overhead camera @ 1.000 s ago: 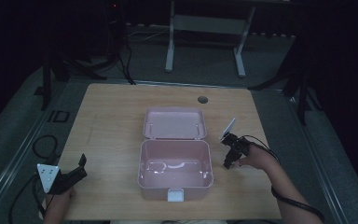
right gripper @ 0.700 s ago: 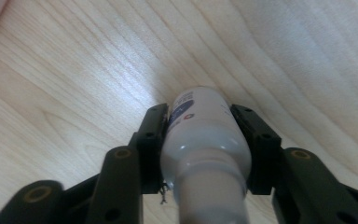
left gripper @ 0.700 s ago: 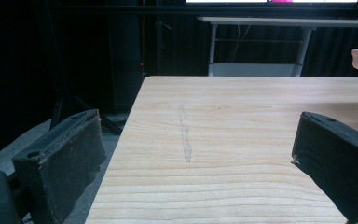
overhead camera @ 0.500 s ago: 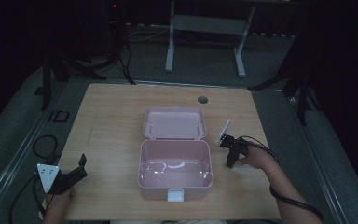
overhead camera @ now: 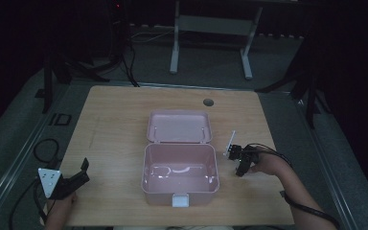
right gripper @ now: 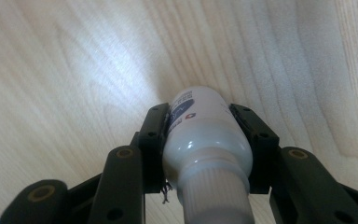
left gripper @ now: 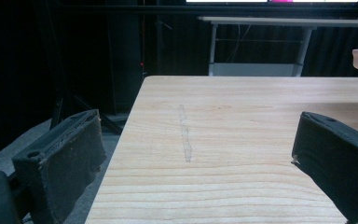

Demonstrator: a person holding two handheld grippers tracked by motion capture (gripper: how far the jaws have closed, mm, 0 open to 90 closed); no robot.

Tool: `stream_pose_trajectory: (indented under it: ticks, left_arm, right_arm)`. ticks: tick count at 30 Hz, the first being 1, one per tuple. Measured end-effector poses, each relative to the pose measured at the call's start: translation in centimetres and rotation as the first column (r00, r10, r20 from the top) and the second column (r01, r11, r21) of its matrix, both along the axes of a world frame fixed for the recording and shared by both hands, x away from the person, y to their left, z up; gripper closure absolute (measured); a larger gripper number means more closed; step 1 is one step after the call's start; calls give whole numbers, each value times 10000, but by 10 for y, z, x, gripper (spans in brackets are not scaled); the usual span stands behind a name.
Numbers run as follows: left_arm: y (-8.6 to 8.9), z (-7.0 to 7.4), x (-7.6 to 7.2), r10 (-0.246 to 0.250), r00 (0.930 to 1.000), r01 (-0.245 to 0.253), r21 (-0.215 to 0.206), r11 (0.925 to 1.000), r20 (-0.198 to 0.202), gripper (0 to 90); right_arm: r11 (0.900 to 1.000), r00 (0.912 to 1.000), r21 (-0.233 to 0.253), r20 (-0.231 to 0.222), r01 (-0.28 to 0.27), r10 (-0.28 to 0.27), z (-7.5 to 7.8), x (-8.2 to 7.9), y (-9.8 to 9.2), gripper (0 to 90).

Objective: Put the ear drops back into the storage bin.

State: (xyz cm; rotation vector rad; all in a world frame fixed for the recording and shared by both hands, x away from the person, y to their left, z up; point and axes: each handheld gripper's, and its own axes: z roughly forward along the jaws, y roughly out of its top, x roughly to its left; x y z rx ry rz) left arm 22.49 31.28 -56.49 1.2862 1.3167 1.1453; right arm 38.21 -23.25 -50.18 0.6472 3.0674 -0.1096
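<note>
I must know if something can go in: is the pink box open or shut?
Open. The pink box has its lid folded back flat on the table, and its inside shows from above.

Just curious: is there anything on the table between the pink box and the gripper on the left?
No. In the high view, only bare table lies between the pink box and the left gripper.
</note>
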Motion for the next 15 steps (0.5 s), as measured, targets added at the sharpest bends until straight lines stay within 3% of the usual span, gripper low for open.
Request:
stream_pose_trajectory:
  ticks: [7,12,15]
  left_arm:
    - [0,0,0,-2,10000,2,-17,10000,-12,23]
    - [0,0,0,2,10000,-2,-14,10000,-10,23]
    - [0,0,0,5,10000,-5,-23,10000,-23,23]
  right_arm:
    - [9935,9935,-79,-31,-1138,1138,5,-11,-2,593]
    - [9782,9783,-205,-183,-2069,2065,7,-20,-4,593]
    - [9620,9622,-206,39,-2721,2722,8,-25,-5,593]
